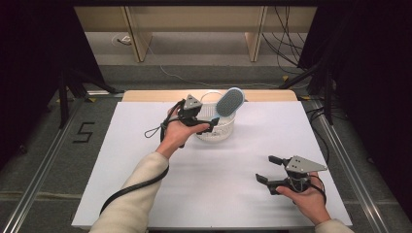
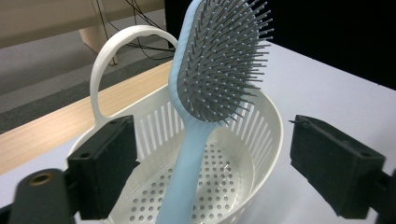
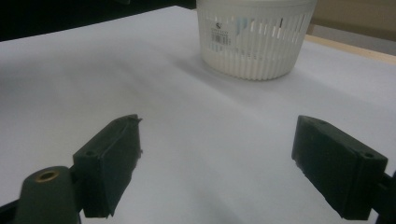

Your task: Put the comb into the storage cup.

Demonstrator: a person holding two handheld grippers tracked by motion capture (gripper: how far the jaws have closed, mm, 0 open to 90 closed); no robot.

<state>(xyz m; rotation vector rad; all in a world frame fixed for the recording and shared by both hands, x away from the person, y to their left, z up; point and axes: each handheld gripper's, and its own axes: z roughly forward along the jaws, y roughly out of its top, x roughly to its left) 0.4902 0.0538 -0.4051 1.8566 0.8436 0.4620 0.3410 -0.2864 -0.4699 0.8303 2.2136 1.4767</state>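
- A light blue hairbrush (image 2: 205, 93) stands tilted in a white slotted basket (image 2: 261, 140). Its handle runs down to the perforated basket floor, and its grey bristled head rises above the rim.
- The brush handle sits between the jaws of the left gripper (image 2: 212, 158), but both black pads stand clear of it. The jaws are released and spread wide, and nothing is grasped.
- The basket has a tall looped handle rising beyond the left jaw.
- The right gripper (image 3: 215, 158) hovers low over bare tabletop with its jaws spread wide. The basket stands well ahead of them, beyond the gap.
- The table (image 1: 145, 160) is covered with a plain white sheet. A strip of pale wood shows along its far edge.
- Beyond the table lie a grey floor (image 1: 194, 48), wooden furniture legs and loose black cables. Dark curtains hang at both sides.
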